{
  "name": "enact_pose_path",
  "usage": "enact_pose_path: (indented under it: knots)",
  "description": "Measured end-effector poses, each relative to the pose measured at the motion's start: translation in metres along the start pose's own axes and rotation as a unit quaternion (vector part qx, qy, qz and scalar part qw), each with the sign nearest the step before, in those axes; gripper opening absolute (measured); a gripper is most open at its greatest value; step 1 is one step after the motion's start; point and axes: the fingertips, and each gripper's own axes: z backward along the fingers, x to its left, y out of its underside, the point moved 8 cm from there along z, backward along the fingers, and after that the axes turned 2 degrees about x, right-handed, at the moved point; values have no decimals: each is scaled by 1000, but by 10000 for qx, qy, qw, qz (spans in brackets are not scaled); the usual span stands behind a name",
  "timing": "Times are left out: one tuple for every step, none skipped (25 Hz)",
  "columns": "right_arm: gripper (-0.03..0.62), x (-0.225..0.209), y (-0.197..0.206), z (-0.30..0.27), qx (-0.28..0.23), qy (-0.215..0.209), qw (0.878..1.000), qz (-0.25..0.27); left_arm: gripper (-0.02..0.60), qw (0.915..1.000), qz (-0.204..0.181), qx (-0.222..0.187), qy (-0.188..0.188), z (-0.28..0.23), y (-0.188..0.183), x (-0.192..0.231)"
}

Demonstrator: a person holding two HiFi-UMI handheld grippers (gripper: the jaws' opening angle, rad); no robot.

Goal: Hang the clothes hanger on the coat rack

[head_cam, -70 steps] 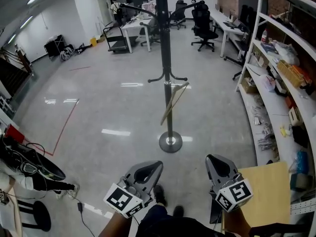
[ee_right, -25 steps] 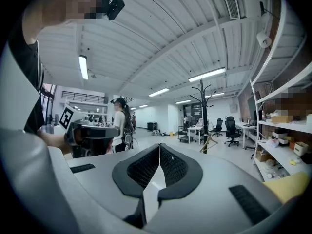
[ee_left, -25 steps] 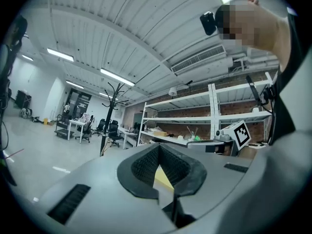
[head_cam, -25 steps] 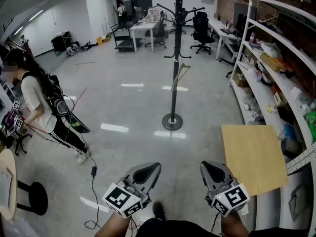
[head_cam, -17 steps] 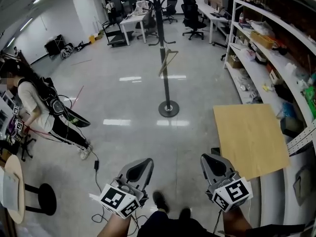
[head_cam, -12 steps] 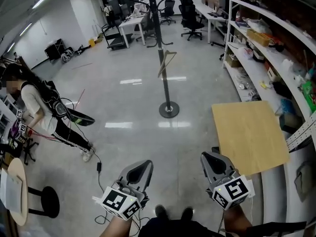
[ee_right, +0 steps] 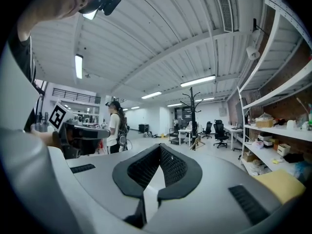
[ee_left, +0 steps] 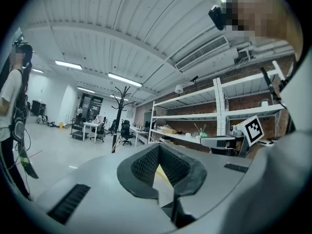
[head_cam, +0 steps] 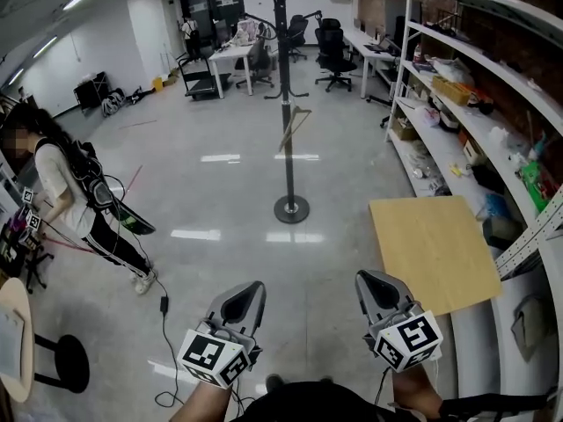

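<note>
**Both tongs closed and empty; hanger on the rack across the room**

Nearest: the left gripper and right gripper are held low in front of the person's body, side by side and well apart, each with its marker cube toward the wearer. In the left gripper view the two dark ribbed pads meet at the tip with nothing between them. The right gripper view shows the same: tips together, nothing held.

Just beyond the right gripper, a pale wooden board lies flat, its far edge near the foot of the shelving. The white shelves run along the right wall and are loaded with boxes and bags (contents too small to name).

Left of the grippers, a black cable trails over the glossy grey floor. A black stool stands at the lower left. Past it, a person in a white top and dark trousers stands bent forward.

Mid-room: the black coat rack stands upright on a round base, well apart from both grippers. The wooden hanger hangs from a low peg on its pole, tilted, clear of the floor.

Farthest: a white desk and black office chairs sit behind the rack.
</note>
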Motion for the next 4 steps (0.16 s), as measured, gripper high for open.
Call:
enact_pose_path:
  knots:
    - [6,4,-1,0,10,0,10000,30,0,10000,36,6,9,3,2,1]
    - [6,9,-2,1,26,5,10000,44,0,10000,69,21,35,7,4,2]
    - [6,15,-2,1,43,12,10000,49,0,9999,97,40,65,12,6,3]
    - [6,21,-2,2,61,21,10000,52,0,9999,123,58,96,17,8,4]
